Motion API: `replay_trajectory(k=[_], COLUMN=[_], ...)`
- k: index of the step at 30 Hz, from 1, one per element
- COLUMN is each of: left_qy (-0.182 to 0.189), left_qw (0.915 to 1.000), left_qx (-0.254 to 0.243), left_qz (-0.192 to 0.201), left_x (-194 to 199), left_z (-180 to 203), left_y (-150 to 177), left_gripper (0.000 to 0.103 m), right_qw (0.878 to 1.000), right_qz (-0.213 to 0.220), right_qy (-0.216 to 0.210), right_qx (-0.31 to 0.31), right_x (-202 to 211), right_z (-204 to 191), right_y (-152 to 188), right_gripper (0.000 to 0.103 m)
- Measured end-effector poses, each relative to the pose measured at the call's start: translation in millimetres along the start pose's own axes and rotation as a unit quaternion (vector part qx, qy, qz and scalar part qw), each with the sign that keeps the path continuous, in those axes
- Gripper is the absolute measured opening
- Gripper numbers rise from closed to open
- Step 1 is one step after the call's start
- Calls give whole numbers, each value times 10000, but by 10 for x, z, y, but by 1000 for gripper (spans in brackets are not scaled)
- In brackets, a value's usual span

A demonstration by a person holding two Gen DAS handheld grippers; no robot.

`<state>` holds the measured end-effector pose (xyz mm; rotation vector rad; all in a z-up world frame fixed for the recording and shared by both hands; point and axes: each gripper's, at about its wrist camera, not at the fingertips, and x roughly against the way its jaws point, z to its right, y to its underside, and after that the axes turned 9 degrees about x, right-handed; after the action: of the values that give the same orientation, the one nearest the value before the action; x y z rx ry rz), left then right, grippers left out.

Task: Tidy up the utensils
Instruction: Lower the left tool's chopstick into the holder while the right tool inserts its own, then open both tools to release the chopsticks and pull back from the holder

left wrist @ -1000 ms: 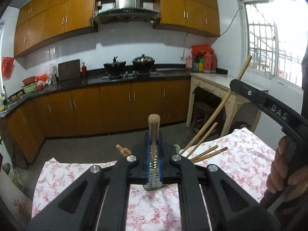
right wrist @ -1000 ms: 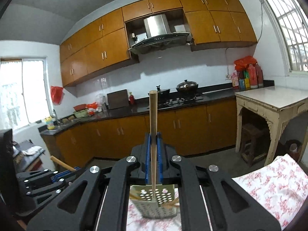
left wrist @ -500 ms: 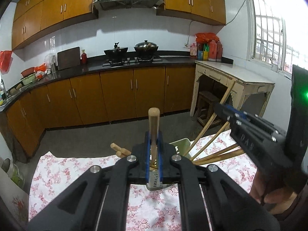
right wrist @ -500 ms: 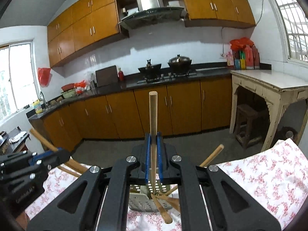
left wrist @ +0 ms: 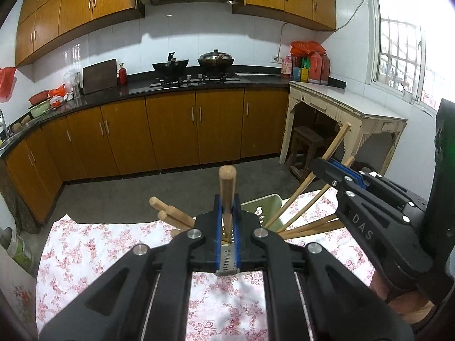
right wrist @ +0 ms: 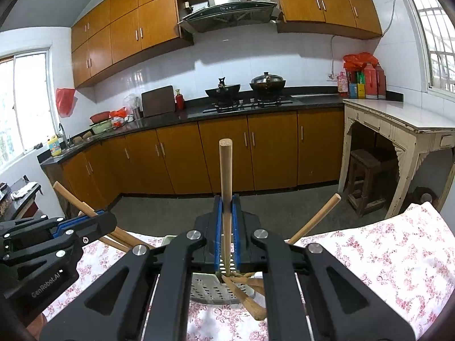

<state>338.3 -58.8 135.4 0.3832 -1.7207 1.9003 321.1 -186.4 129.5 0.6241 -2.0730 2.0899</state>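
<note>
In the left wrist view my left gripper is shut on a thick wooden handle that stands upright over a perforated metal utensil holder. My right gripper comes in from the right, shut on a long thin wooden stick. In the right wrist view my right gripper holds that stick upright, its lower end down at the holder. My left gripper is at the left with its handle. Several wooden utensils lean out of the holder.
The holder stands on a table under a floral cloth. A pale green container sits just behind it. More wooden handles fan out left and right. Behind are the kitchen cabinets and a white side table.
Both grippers have come down and closer together over the holder, each still shut on its wooden piece. The right gripper now fills more of the left wrist view.
</note>
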Motion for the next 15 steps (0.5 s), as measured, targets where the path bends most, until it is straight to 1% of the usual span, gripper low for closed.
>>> replay_trajectory(k=[4,5,6,8,10,11,12,14,15], left_qy=[-47,-50,-57,-48,-33,-32,-52,-98,-115], left_qw=[9999,9999,9998,9993,9987,9983,9979,9972,9970], left_qx=[83,113,152,293,411,464,491,478,451], left_qz=[51,88,118,216,292,355,430,566,619], left_x=[31,55,76,160,255,324,401,551,622], left_z=[-49,-83,-97,-163,-222,-256,-283,-316,-322], left_y=[3,7,-4,-18,-29,-26,-14,32,63], left_gripper=[9,15,23,31,32,36,40,45,48], right_qw=[10000,9999,9999,9998,9995,9993,9991,9986,9982], right_qz=[29,49,81,184,305,355,417,524,580], right_qy=[-72,-97,-119,-82,-71,-65,-65,-90,-120], right_qx=[-49,-69,-75,-65,-66,-66,-59,-44,-27], right_x=[41,68,114,218,362,423,513,690,807], right_z=[31,57,71,113,149,156,158,157,147], right_y=[-6,-4,-17,-35,-56,-66,-71,-67,-52], right_gripper=[8,9,10,18,23,28,30,39,42])
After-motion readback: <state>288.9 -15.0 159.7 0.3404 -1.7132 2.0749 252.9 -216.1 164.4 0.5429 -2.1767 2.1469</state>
